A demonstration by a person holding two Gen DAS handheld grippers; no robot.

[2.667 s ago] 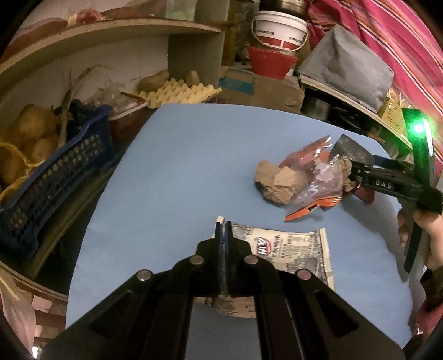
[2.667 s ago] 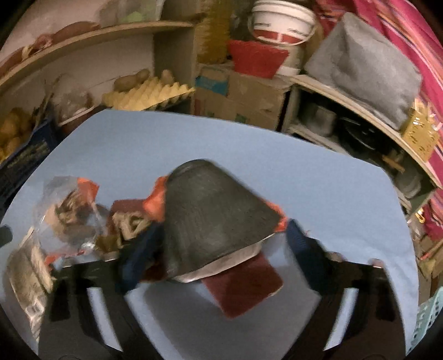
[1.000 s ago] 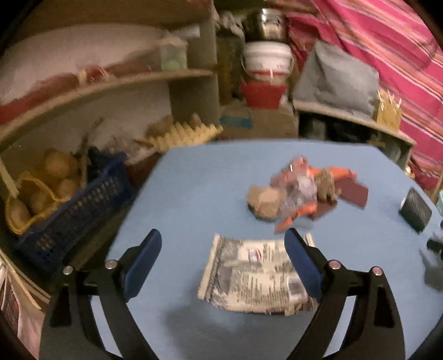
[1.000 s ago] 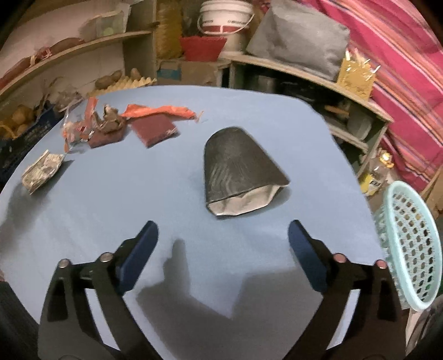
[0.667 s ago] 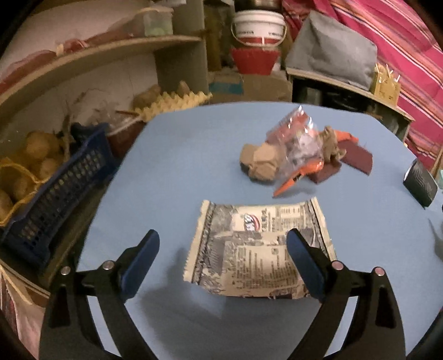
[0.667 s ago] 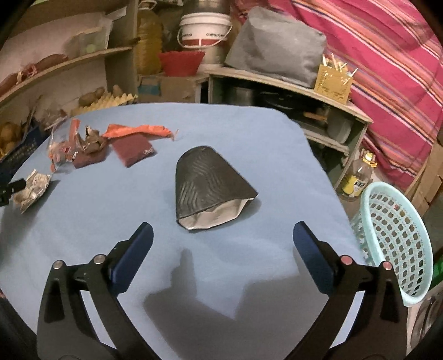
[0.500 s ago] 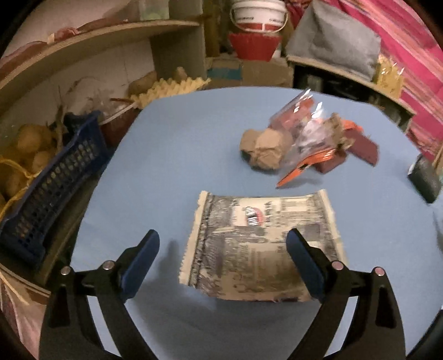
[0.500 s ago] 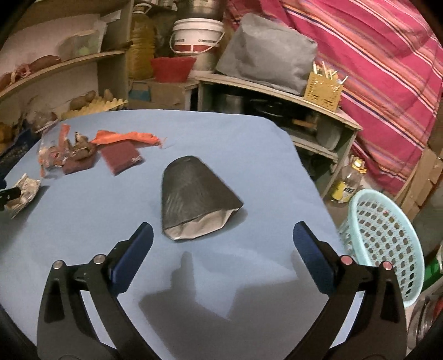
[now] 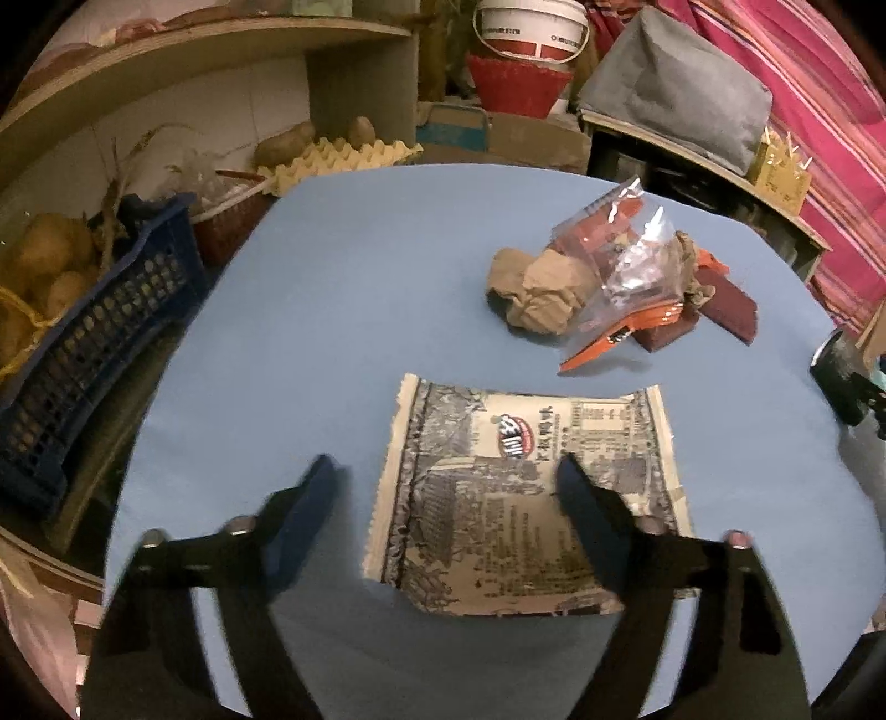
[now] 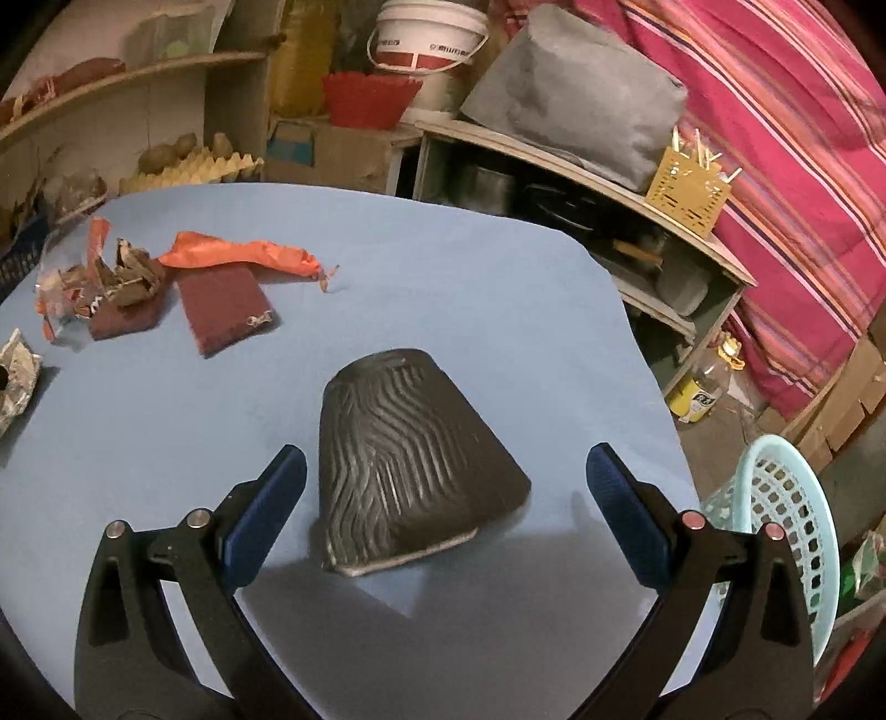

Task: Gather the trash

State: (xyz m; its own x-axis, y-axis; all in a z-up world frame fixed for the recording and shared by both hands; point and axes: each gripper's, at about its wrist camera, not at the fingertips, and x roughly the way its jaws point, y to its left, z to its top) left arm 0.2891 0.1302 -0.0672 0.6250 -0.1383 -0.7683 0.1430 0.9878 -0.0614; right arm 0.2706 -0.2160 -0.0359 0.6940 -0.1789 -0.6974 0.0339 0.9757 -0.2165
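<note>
trash on the blue bench [image 10: 470, 266]: flattened black cup [image 10: 404, 459] lies between the wide-apart fingers of the right hand-held gripper [image 10: 446, 482], long axis pointing away, while the left hand-held gripper [image 9: 446, 479], also spread, straddles the printed wrapper [image 9: 526, 493].

Dim, warm indoor light; cluttered storeroom. Blue surface [image 10: 443, 266] fills the middle ahead of the right hand-held gripper. Beyond its far edge: curved wooden shelf [image 9: 210, 50] against a pale wall, egg tray [image 9: 338, 160] with potatoes, cardboard box [image 10: 332, 152]. White bucket [image 10: 429, 36] above a red bowl [image 10: 368, 97]. Grey cushion [image 10: 570, 88] on a low shelf unit [image 10: 692, 243], far right. Pink striped cloth [image 10: 803, 122] hangs behind. Dark blue crate [image 9: 94, 327] off the left edge.
</note>
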